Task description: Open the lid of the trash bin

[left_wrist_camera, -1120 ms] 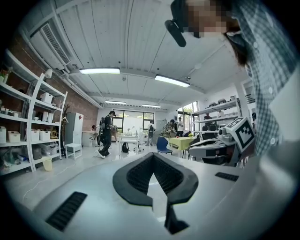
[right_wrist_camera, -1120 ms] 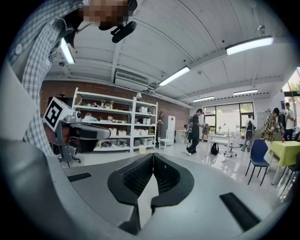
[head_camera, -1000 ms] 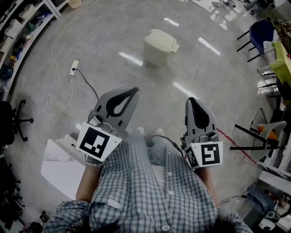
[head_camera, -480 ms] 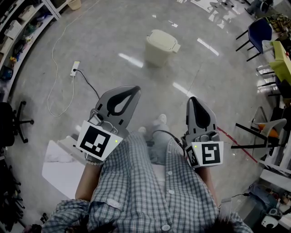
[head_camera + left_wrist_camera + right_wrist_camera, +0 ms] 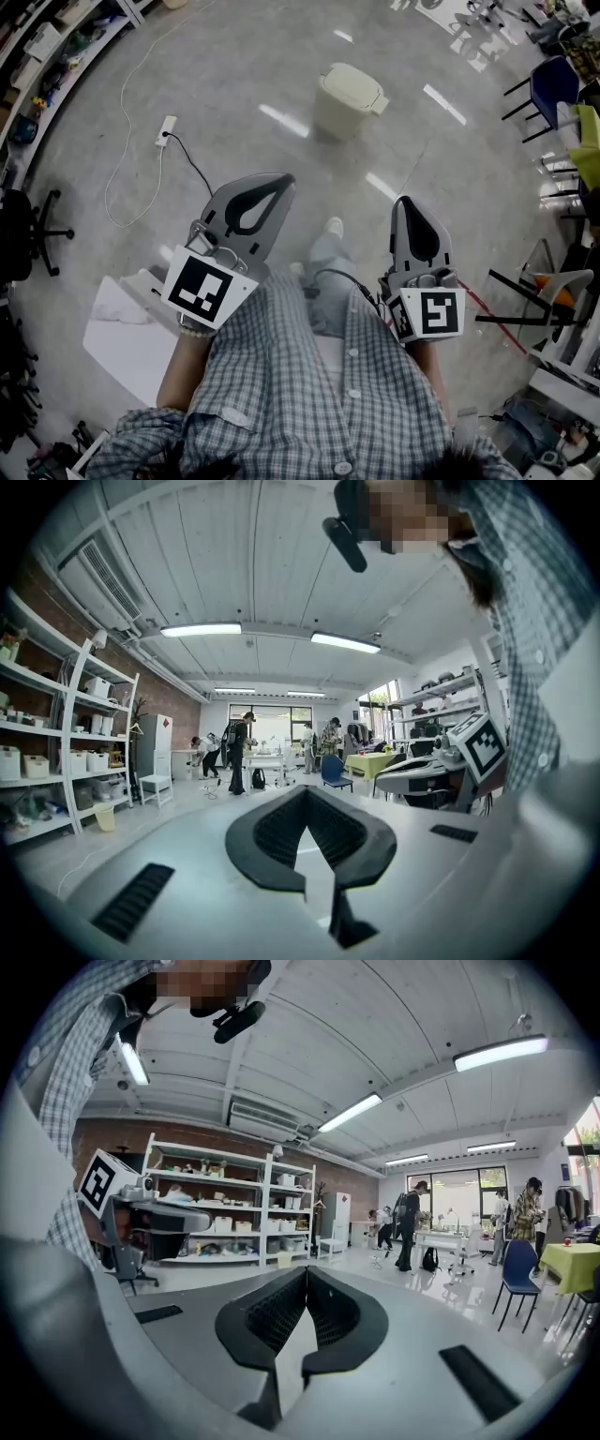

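My left gripper (image 5: 279, 184) and right gripper (image 5: 404, 202) stay closed, empty; trash bin (image 5: 349, 97), lid down, has drifted right in view; my foot (image 5: 333, 227) steps forward

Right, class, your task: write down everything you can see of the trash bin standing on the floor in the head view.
The trash bin is a small, pale cream container with rounded corners, and it looks like plastic. Its lid is shut and lies flat on top, with a tab sticking out at one edge. The bin stands upright on the glossy grey floor, near the top of the head view. It stands alone, and nothing but the floor touches it.
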